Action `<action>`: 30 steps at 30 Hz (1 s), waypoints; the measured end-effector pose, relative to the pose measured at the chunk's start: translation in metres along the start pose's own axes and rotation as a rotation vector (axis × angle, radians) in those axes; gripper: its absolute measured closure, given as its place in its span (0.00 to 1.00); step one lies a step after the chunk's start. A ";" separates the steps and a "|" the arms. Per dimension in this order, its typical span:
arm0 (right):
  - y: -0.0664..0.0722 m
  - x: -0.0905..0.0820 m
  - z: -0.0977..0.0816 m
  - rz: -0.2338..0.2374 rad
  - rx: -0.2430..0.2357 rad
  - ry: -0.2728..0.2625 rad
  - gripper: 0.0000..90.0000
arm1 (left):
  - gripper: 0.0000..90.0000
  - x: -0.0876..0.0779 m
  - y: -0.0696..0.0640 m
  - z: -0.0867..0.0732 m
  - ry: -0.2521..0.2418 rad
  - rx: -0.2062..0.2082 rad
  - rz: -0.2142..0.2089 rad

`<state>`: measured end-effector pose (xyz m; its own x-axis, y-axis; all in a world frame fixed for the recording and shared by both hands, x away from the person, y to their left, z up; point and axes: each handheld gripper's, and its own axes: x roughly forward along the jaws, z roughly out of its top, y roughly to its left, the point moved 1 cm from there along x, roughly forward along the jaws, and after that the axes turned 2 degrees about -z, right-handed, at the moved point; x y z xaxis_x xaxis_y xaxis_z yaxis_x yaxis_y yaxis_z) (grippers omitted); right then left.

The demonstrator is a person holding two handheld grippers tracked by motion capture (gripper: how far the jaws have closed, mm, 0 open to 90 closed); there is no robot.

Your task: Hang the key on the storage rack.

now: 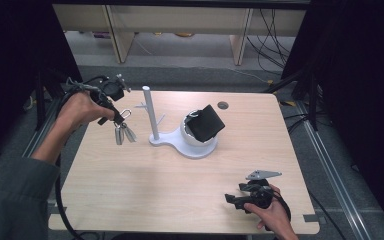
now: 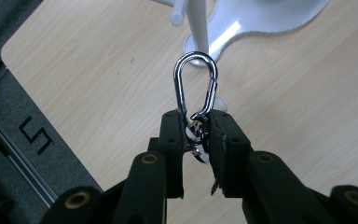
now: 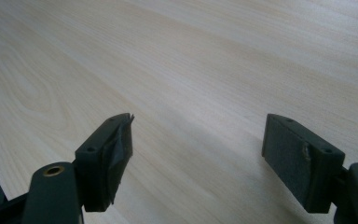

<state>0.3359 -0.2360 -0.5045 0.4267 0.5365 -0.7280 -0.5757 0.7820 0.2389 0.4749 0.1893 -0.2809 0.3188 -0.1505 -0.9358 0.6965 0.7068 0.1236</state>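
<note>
While left gripper (image 1: 116, 116) clamps lower end of chrome steel carabiner keyring (image 2: 196, 86), I hold it lifted off wooden table (image 1: 145, 185), keys dangling below jaws. Step in hand, I judge: carry toward white plastic stand with upright post (image 1: 150, 112), just ahead of jaws. Next move calls for threading carabiner loop over side peg (image 2: 177, 17). Right gripper (image 1: 240, 197) rests on table, jaws apart, empty.

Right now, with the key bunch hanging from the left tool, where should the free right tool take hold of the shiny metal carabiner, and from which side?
Grip the shiny metal carabiner on its plain curved spine, the side away from the hinged gate, coming in across the flat loop from the white stand's side. The loop sticks out past the left tool, which pinches the ring end, so likely only that upper bend is free. The right tool stands open.
</note>
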 end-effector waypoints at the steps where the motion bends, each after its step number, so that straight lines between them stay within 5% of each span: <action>1: 0.000 0.001 0.000 -0.005 0.004 -0.014 0.28 | 0.84 0.000 0.000 0.002 -0.008 -0.012 -0.007; 30: 0.001 0.000 0.000 0.005 0.003 0.002 0.28 | 0.83 0.023 0.010 0.032 0.015 -0.047 -0.008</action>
<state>0.3356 -0.2357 -0.5039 0.4224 0.5393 -0.7285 -0.5753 0.7806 0.2443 0.5101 0.1705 -0.2909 0.3041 -0.1461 -0.9414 0.6680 0.7372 0.1014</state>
